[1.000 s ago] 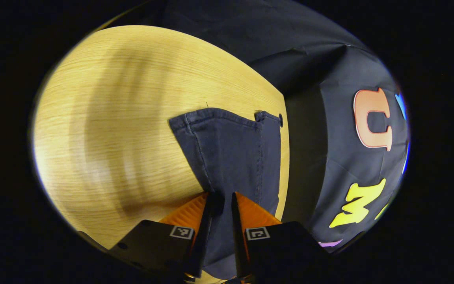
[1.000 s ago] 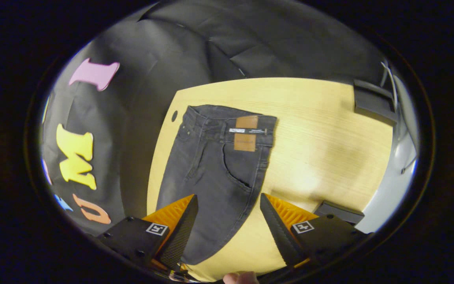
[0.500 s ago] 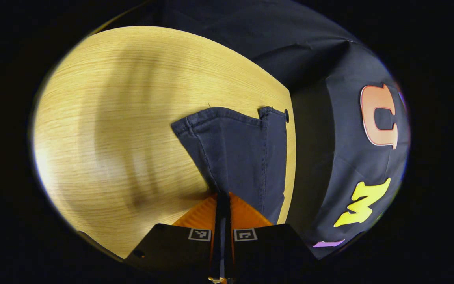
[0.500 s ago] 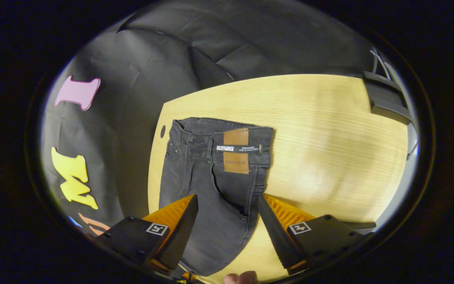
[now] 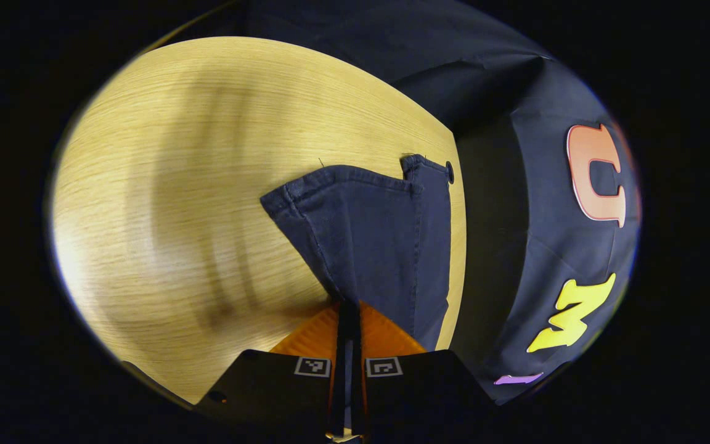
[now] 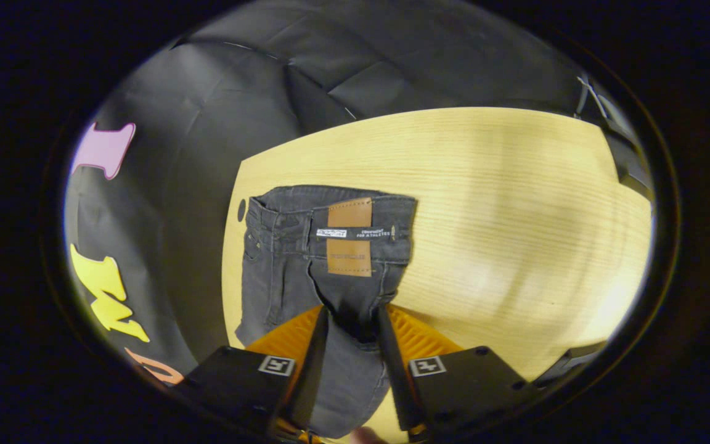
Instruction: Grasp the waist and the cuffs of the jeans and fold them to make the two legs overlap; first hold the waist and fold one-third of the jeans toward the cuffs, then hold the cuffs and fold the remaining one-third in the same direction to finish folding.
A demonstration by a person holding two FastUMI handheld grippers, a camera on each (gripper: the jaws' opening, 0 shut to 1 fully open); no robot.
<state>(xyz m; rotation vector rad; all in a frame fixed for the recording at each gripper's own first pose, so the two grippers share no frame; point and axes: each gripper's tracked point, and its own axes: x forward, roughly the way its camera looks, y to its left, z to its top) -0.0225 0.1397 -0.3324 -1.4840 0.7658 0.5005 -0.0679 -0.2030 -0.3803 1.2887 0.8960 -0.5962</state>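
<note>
- The jeans [image 6: 306, 265] are lying flat on the wooden table [image 6: 515, 203], legs already one over the other, so the lengthwise fold looks done and a cross fold is being set up.
- In the right gripper view the waistband with its leather patch [image 6: 349, 237] is sitting at 12 o'clock from the right gripper [image 6: 350, 336], and denim is bunching up between the fingers.
- The right gripper's fingers are closing in on that bunch below the patch; a gap is showing between them, and whether both are pressing the cloth I cannot tell.
- In the left gripper view the cuffs [image 5: 367, 185] are lying at 12 o'clock from the left gripper [image 5: 347, 308], close to the table's edge at 3 o'clock.
- The left gripper's fingers are pressed together, pinching a ridge of the leg fabric, which is tenting up toward them.
- Both grippers are pointing down and forward at the table, low over the cloth.
- My read: the next move is calling for a firm right-hand hold, then an even lift so the layers are not slipping apart.
</note>
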